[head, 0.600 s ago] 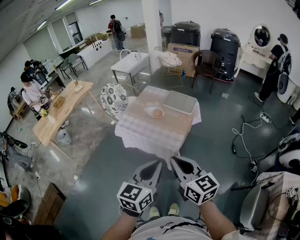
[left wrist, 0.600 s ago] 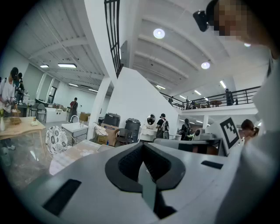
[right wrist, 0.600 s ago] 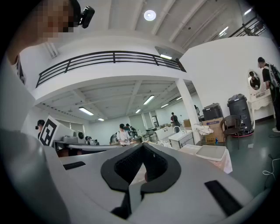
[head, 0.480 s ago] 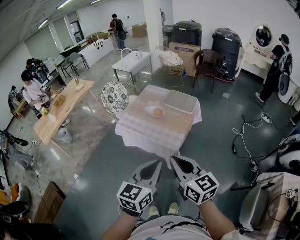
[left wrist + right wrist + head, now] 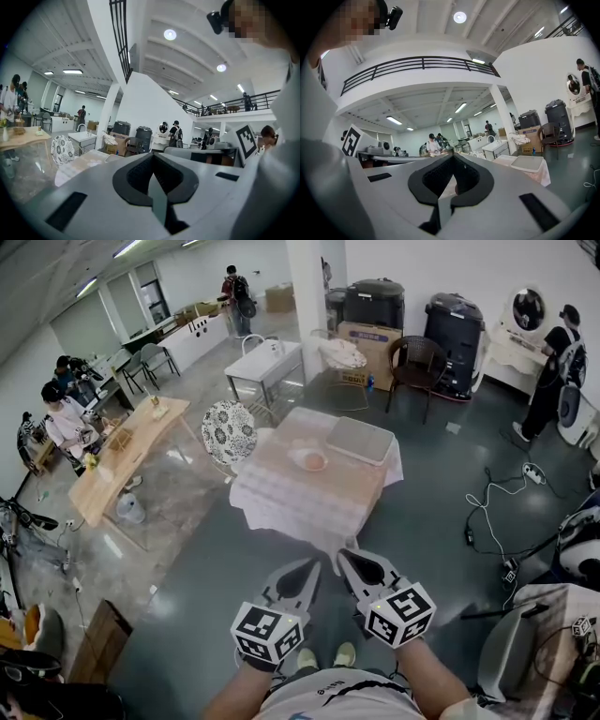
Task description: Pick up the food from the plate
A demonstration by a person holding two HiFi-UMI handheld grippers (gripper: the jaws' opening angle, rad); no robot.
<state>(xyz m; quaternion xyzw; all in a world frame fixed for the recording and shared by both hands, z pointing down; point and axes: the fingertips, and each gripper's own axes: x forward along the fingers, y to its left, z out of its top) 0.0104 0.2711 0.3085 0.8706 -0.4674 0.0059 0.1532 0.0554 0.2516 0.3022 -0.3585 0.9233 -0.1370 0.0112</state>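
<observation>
A small plate with an orange piece of food stands on a table with a pale checked cloth, a few steps ahead of me in the head view. Beside the plate lies a grey tray. I hold both grippers low and close to my body, far short of the table. The left gripper is shut and empty, its tips meeting. Beside it the right gripper is also shut with nothing in it. The tray shows in the right gripper view.
A round floral chair stands at the table's left, and a long wooden table with people is farther left. Cables trail over the dark floor at right. A dark wicker chair, bins and a white sink table stand behind.
The head view has drifted slightly, so the table sits a little higher in the picture. Both grippers stay shut in the same place near my body.
</observation>
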